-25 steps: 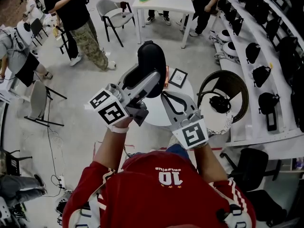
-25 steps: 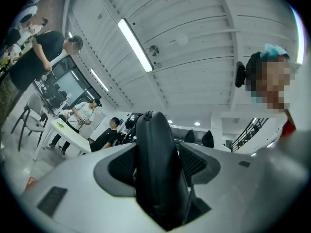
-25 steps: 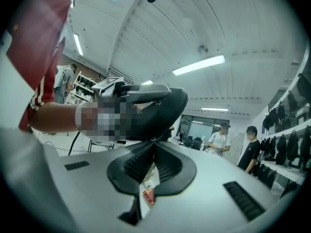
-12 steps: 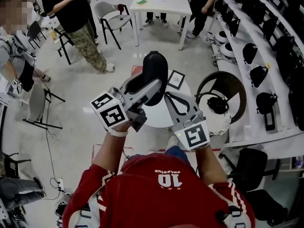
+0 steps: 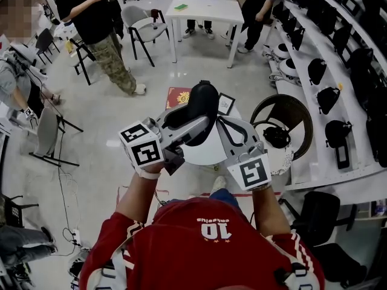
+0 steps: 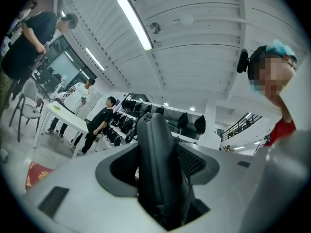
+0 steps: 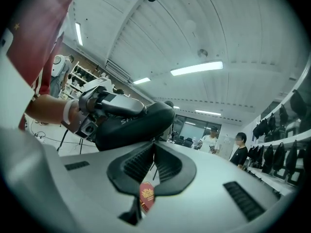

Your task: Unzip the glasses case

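Case (image 5: 196, 109) is in the air over the table (image 5: 202, 154), clamped in the left gripper (image 5: 192, 125). It looks stiff, light and smooth. The right gripper (image 5: 222, 125) has its jaws together at the case's right edge; pinch the zip pull there.

Your head camera looks steeply down on the left claw (image 5: 195, 124) and right claw (image 5: 222, 125). Each claw camera sits close behind its jaws, taking in the ceiling (image 6: 194, 47). All three views share the glasses case (image 5: 202, 98), very near the claw cameras.
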Demonstrator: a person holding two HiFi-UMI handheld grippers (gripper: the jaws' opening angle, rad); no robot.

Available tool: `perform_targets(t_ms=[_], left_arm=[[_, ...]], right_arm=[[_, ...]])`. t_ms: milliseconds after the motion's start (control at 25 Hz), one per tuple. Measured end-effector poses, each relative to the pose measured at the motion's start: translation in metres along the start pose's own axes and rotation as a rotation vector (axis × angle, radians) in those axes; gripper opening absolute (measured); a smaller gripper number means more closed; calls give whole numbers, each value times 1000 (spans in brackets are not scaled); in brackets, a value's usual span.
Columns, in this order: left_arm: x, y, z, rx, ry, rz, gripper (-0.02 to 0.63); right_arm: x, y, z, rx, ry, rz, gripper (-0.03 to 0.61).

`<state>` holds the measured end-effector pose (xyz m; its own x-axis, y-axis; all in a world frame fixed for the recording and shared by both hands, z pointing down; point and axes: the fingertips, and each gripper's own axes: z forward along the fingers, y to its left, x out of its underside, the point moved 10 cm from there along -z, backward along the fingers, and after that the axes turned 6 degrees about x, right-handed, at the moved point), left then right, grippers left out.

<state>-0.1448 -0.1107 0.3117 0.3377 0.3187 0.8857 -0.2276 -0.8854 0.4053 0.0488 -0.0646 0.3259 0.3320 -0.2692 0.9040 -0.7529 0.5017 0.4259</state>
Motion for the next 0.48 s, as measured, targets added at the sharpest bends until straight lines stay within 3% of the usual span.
perform_targets(t_ms=[480], left_arm=[[20,-1,-4,52,92,-12,256]], right_arm=[[2,-10,-5,22,15,-21,17]])
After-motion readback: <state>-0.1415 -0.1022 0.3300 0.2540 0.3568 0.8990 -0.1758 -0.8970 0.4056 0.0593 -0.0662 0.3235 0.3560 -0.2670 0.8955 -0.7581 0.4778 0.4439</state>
